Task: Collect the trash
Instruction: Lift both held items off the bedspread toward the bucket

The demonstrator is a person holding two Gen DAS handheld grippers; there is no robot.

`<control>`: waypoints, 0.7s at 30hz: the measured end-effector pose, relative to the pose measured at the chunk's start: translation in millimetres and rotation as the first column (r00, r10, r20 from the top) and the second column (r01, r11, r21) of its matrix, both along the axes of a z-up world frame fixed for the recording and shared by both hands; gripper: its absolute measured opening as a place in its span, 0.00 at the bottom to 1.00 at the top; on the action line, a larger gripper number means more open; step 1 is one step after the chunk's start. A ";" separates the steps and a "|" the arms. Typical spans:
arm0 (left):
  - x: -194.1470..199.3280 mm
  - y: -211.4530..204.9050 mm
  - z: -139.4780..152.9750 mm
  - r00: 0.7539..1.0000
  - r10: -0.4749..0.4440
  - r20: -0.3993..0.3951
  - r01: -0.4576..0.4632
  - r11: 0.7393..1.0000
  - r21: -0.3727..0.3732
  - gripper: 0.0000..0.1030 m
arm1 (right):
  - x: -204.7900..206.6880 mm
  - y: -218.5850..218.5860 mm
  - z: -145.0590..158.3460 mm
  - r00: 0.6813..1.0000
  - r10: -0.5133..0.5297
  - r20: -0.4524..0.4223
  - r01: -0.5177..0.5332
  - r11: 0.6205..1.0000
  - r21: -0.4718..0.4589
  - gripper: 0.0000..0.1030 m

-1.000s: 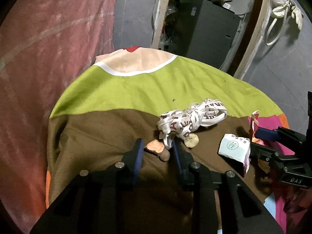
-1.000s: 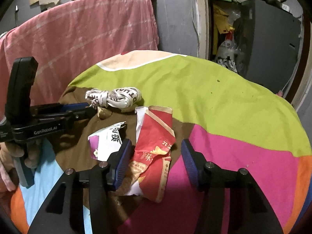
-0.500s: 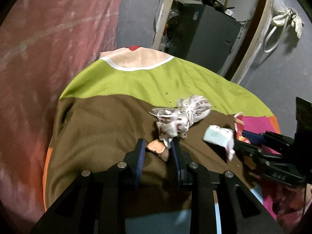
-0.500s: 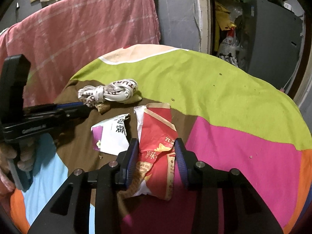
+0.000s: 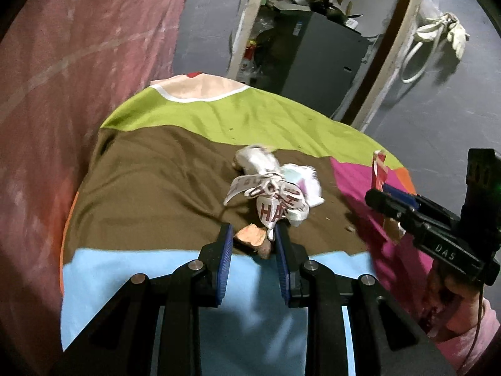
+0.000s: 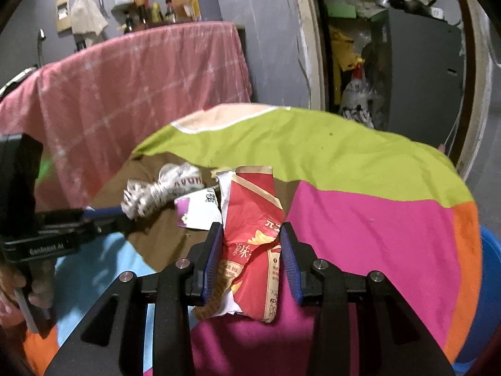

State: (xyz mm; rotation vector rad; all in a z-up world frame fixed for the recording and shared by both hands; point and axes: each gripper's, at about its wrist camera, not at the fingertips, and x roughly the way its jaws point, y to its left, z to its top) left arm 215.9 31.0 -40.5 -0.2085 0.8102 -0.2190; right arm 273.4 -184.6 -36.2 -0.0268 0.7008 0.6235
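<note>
Two grippers over multicoloured cloth [image 6: 360,163]. Left gripper [image 5: 253,238] clamps orange scrap [image 5: 250,237] and end of printed white ribbon bundle [image 5: 272,197], lifted above cloth's brown patch. Right gripper [image 6: 250,244] pinches red snack wrapper [image 6: 253,219], above cloth's pink patch. White torn packet [image 6: 198,208] lies on brown patch.

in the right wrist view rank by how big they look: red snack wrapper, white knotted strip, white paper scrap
1. red snack wrapper, largest, though nearest the camera
2. white knotted strip
3. white paper scrap, close to the strip in size; its right edge is hidden behind the wrapper, so unsure
</note>
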 end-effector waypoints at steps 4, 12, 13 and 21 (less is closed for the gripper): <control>-12.0 -12.0 2.8 1.000 -0.029 0.002 0.029 1.000 -0.009 0.22 | -14.6 -5.2 11.1 0.999 -0.003 0.036 0.002 1.000 0.016 0.34; -30.5 -37.2 -5.3 0.994 -0.107 -0.037 0.108 0.994 0.020 0.22 | -38.6 -16.5 14.7 0.999 -0.006 0.042 0.005 1.000 0.019 0.34; -32.8 -39.6 -6.5 0.993 -0.111 -0.039 0.112 0.993 0.023 0.22 | -40.8 -19.1 14.1 0.999 -0.007 0.040 0.006 1.000 0.021 0.34; -42.0 -53.8 -13.8 0.985 -0.159 -0.071 0.161 0.987 0.015 0.22 | -65.7 -31.8 8.8 1.000 -0.010 0.024 0.009 1.000 0.016 0.34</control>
